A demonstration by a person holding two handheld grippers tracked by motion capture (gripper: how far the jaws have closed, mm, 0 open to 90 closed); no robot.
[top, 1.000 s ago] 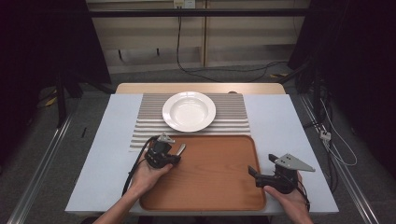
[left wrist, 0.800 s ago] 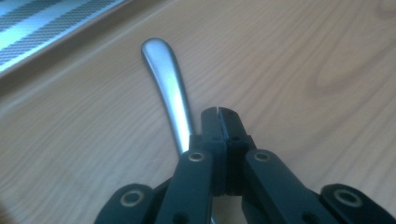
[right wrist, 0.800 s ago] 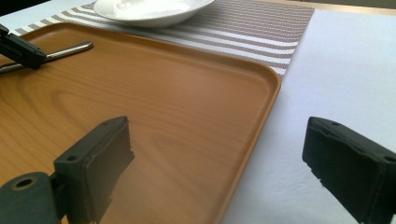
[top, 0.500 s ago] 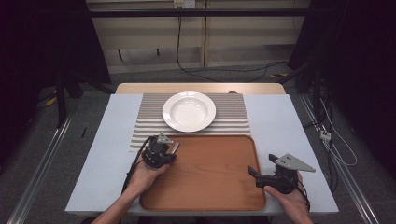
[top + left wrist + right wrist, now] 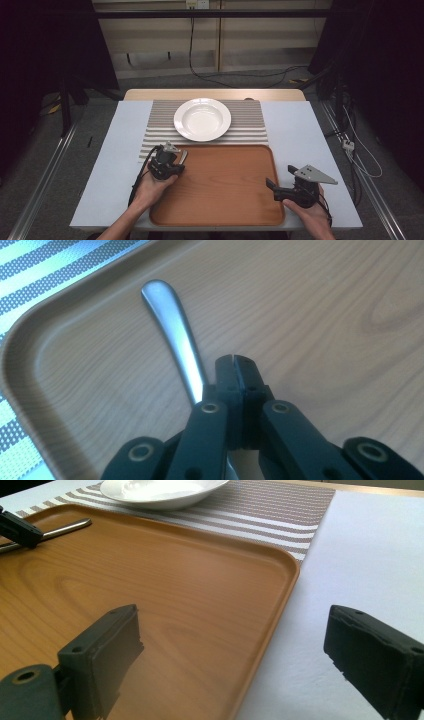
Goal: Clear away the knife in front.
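A metal utensil handle lies in the far left corner of the wooden tray. My left gripper is shut above it. The handle runs under its left jaw, and I see nothing pinched between the jaws. In the high view this gripper is at the tray's far left corner, with the handle tip poking out beside it. My right gripper is open and empty, straddling the tray's right rim. From above, the right gripper is near the tray's front right corner.
A white plate stands on a striped mat just beyond the tray. A pale tablecloth covers the table on both sides of the tray. Cables trail from both grippers toward the person.
My left gripper has edged slightly toward the tray's left rim. The right gripper has stayed where it was, still open.
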